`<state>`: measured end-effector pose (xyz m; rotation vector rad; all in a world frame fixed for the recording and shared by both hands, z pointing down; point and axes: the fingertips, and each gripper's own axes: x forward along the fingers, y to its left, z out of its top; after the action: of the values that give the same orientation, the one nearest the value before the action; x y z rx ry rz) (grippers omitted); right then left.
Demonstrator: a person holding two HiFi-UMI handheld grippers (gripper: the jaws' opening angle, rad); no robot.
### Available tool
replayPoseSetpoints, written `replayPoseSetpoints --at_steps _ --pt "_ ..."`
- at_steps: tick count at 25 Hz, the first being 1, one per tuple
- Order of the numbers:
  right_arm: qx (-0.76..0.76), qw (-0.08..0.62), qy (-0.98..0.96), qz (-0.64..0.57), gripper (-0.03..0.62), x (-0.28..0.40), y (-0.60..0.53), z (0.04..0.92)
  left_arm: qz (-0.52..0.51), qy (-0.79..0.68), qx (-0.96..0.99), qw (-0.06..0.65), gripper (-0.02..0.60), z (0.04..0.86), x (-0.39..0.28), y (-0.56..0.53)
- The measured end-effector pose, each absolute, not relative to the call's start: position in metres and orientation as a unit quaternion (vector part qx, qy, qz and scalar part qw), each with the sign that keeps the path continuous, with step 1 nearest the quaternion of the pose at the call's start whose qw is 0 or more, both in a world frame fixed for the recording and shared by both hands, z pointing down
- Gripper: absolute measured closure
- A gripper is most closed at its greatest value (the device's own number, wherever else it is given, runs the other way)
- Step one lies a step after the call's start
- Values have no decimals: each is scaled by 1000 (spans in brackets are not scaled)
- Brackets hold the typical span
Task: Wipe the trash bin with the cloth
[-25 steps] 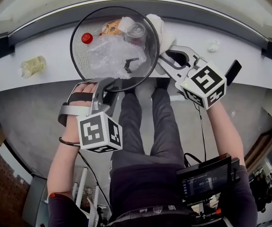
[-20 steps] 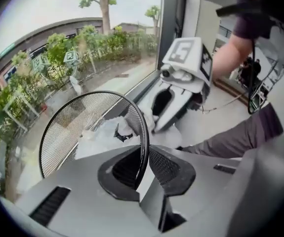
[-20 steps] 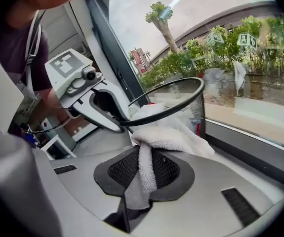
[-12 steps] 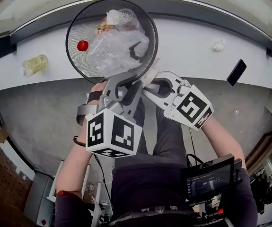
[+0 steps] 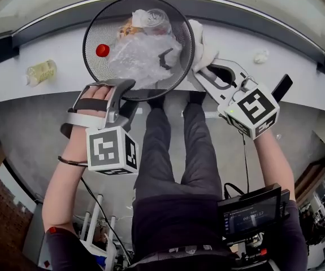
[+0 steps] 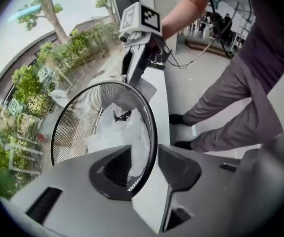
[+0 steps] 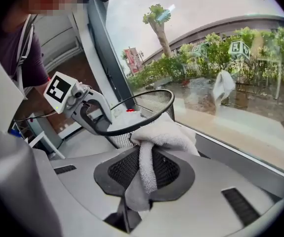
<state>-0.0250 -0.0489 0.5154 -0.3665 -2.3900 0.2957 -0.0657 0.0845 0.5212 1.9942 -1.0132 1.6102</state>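
Observation:
A round black mesh trash bin (image 5: 92, 38) stands on the white ledge, seen from above. My left gripper (image 5: 124, 90) is at its near rim with the jaws opening. The rim (image 6: 152, 132) runs between them, one jaw inside the bin and the other outside with a gap. My right gripper (image 5: 199, 75) is shut on a white cloth (image 5: 202, 45), which rests against the bin's right outer side. In the right gripper view the cloth (image 7: 164, 133) bulges out of the jaws against the mesh wall (image 7: 154, 103).
Inside the bin lie a clear plastic bag (image 5: 138, 60), a red cap (image 5: 102, 50) and a clear cup (image 5: 157, 19). On the ledge are a pale bottle (image 5: 40, 72) at left, a crumpled white scrap (image 5: 256, 55) and a black phone (image 5: 280, 86) at right. The person's legs (image 5: 176, 145) are below.
The right gripper carried the cloth from the bin's near rim up along its right side. The left gripper slid left along the near rim and its jaws spread apart.

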Motion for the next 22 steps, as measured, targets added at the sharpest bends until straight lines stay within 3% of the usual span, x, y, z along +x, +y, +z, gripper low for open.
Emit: replayPoseSetpoints --at_steps 1,7,14,18,20,22 --pt "-143 348 -920 105 523 -28 -49 516 558 -371 714 200 482 520 -62 82" --pt "-179 361 -914 55 522 -33 -24 518 501 -412 716 258 534 513 -42 65" --pt "-211 353 -905 112 522 -14 22 517 378 -495 707 336 541 496 -19 24" --pt "-231 352 -901 102 522 -8 34 519 353 -507 714 329 541 489 -13 10" --pt "-228 354 -901 103 522 -7 32 520 362 -490 731 307 498 478 -14 15" --pt "-218 356 -902 108 522 -6 25 522 420 -459 735 269 331 471 -28 32"
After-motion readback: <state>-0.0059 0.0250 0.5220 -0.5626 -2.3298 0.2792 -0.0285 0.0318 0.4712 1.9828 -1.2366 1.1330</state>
